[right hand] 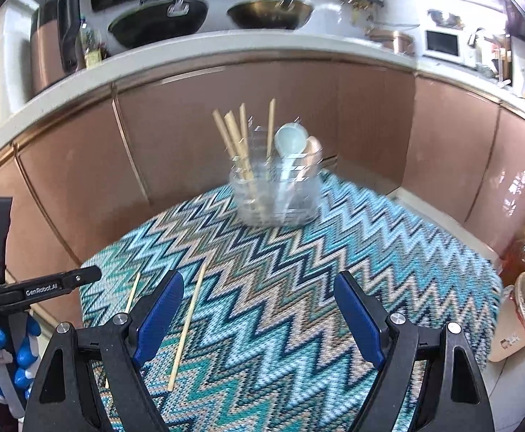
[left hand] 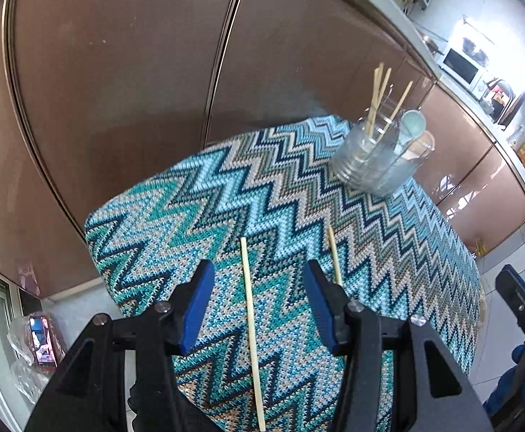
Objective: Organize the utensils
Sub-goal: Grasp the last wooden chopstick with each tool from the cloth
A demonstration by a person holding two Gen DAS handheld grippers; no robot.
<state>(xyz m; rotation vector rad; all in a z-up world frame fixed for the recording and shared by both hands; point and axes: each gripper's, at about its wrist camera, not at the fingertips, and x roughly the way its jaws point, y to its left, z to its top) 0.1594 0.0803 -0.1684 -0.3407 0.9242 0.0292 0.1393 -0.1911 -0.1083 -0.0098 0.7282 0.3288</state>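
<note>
Bamboo chopstick point(left hand: 251, 331) lies untouched between my left gripper point(left hand: 258, 309) pads. Both jaws apart, empty; right gripper point(right hand: 258, 320) has another chopstick point(right hand: 186, 327) just beside its left pad.

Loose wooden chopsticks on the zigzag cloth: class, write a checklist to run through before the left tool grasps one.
1. Left tool open: ok.
2. Long pale wooden chopstick lies between its fingers: ok.
3. Fingers touching that chopstick: not ok, still clear.
4. Second wooden chopstick out of the grasp: ok, beyond the right finger.
5. Clear plastic utensil holder upright with room: ok.
6. Right tool empty: ok.
</note>
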